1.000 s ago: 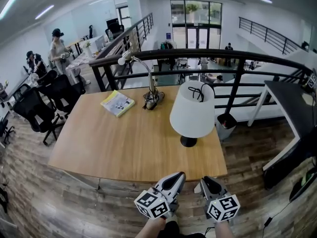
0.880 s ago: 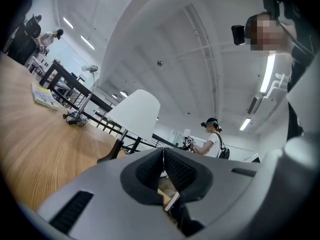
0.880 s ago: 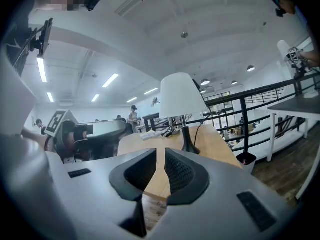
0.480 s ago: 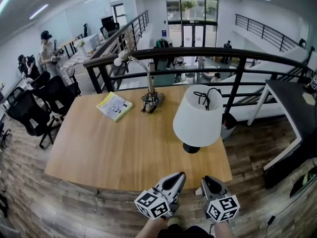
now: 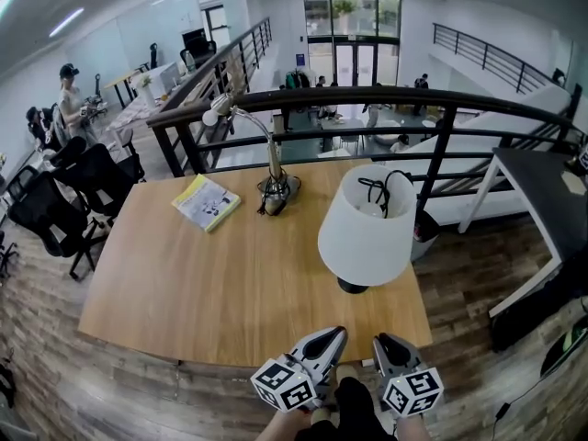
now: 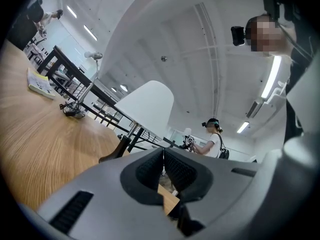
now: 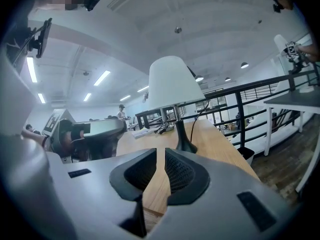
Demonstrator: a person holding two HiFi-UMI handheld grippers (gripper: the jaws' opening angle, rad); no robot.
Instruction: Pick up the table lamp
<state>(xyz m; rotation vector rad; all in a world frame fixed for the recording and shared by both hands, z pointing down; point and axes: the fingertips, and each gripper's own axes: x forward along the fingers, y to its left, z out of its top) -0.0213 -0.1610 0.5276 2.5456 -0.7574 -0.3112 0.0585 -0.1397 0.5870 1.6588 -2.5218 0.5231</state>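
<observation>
Wooden table, table lamp upright, left gripper closed

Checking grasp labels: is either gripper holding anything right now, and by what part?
Nothing is held. The left gripper and right gripper are both shut and empty, short of the table lamp.

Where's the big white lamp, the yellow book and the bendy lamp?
table lamp (image 5: 366,232), head view, on the middle of its white shade.
book (image 5: 206,202), head view, on the middle of its yellow cover.
desk lamp (image 5: 276,190), head view, on its base.
</observation>
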